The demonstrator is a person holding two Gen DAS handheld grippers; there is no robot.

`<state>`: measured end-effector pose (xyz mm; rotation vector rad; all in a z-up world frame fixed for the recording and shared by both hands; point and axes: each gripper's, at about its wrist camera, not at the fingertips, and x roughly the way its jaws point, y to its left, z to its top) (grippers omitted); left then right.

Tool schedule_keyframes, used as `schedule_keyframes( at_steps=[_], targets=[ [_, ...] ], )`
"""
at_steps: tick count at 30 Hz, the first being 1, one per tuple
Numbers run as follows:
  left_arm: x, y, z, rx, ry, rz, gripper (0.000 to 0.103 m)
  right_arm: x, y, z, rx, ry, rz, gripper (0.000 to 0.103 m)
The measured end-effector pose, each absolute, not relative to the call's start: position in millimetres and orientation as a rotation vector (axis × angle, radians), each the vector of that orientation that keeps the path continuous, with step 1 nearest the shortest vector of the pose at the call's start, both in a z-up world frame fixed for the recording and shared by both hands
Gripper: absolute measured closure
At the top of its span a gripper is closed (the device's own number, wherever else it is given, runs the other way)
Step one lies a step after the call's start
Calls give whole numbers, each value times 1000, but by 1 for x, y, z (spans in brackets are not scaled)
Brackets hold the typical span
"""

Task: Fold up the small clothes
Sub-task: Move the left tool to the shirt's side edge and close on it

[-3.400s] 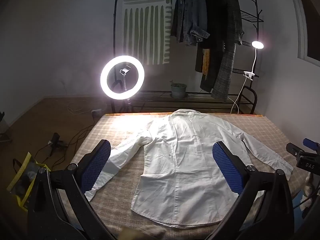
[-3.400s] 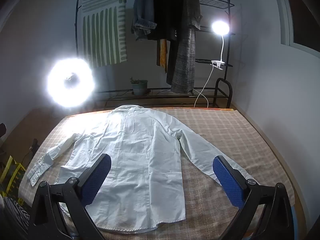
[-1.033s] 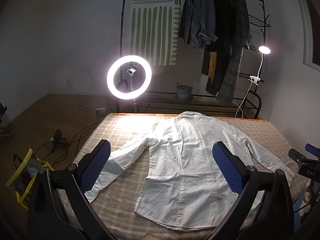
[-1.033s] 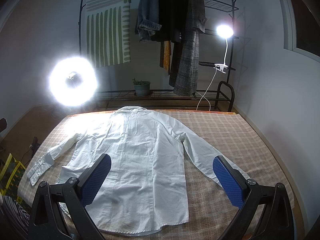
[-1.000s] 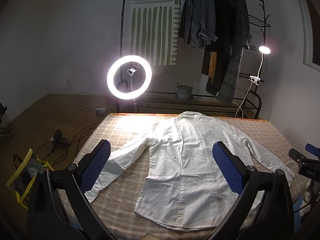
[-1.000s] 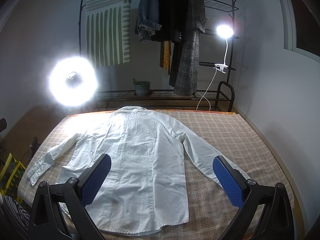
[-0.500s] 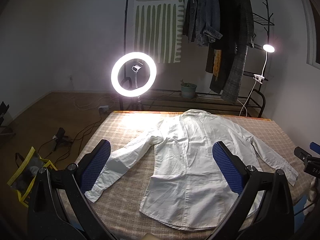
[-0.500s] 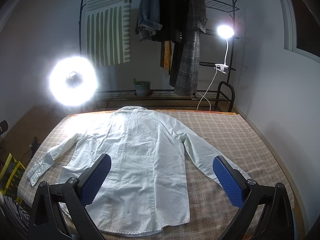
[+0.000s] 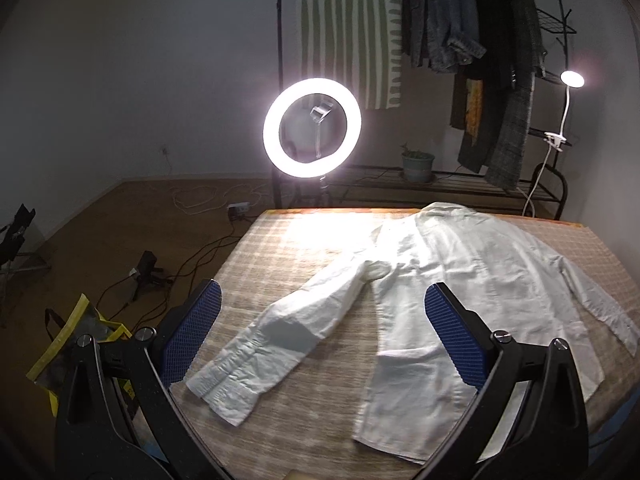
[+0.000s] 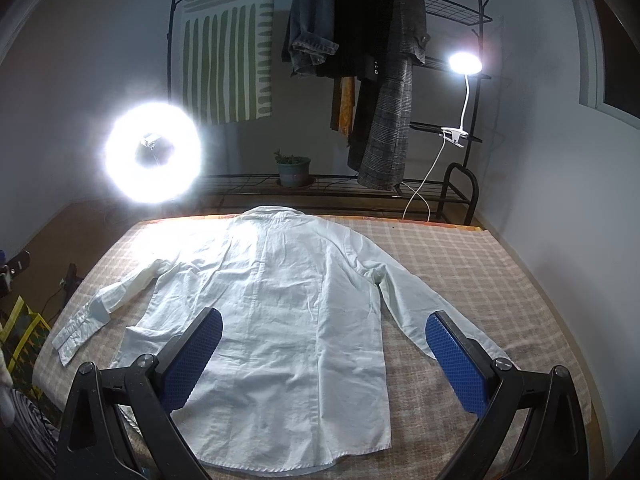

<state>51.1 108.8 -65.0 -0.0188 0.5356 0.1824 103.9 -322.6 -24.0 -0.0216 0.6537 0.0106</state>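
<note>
White shirt (image 10: 276,304) lies back-up and flat on the checked bed cover (image 10: 460,260), collar at top centre of the right wrist frame, hem at the bottom edge. Both sleeves are splayed out, nothing folded yet.

Left gripper (image 9: 324,336) hangs above the left sleeve (image 9: 288,324), which runs diagonally from frame centre to lower left, cuff (image 9: 224,384) near the bed's edge. Jaws are spread wide and hold nothing. Right gripper (image 10: 324,356) is the same: blue pads far apart and empty, over the lower body panel, with the right sleeve (image 10: 412,304) passing behind its right pad at lower right.

We read the step as the first sleeve fold, left side.

How we do it well:
- Come down on the cuff end, not mid-sleeve. One pad slides under the fabric edge and the other lands on top, so we pinch only the sleeve layers and not the cover.
- Close fully before lifting. The fabric is thin and limp and probably slips from a loose pinch.
- Lift just clear of the cover and carry the cuff across toward the shirt's centre line. Dragging would likely ruck up the body panel.
- Crease at the shoulder seam so the side edge ends up straight.
- The right gripper can pin the body near the armpit while we pull, otherwise the whole shirt may slide.
- The ring light (image 9: 312,128) blows out the upper bed area, so judge the cuff edge from the left wrist view.
</note>
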Motion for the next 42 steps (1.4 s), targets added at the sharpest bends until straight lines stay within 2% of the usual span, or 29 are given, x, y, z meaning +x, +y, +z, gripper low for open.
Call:
schedule_keyframes(
  at_steps=[10, 14, 20, 26, 28, 29, 31, 32, 33, 34, 35, 42],
  targets=[
    [147, 209, -158, -140, 849, 118, 1, 114, -314, -45, 21, 664, 61, 4],
    [177, 249, -200, -258, 963, 134, 11, 119, -313, -53, 32, 695, 62, 6],
    [199, 294, -247, -372, 1049, 131, 12, 122, -307, -57, 9, 714, 60, 6],
    [205, 305, -276, -418, 1120, 108, 13, 128, -300, -63, -6, 728, 56, 6],
    [207, 305, -282, -426, 1135, 101, 23, 131, -296, -66, -5, 735, 61, 6],
    [208, 306, -286, -436, 1148, 91, 33, 131, -295, -67, -6, 738, 64, 6],
    [208, 304, -288, -427, 1143, 89, 37, 132, -292, -68, -10, 741, 69, 6],
    [208, 302, -287, -417, 1138, 83, 47, 132, -291, -69, -13, 741, 70, 6],
    [209, 301, -286, -424, 1137, 60, 74, 132, -290, -69, -15, 740, 70, 6],
    [210, 300, -286, -447, 1141, 38, 90, 132, -290, -69, -17, 738, 69, 6],
    [211, 300, -286, -478, 1141, 21, 100, 132, -290, -69, -19, 738, 68, 6],
    [203, 287, -253, -480, 1048, -10, 103, 131, -293, -68, -13, 740, 62, 6]
  ],
)
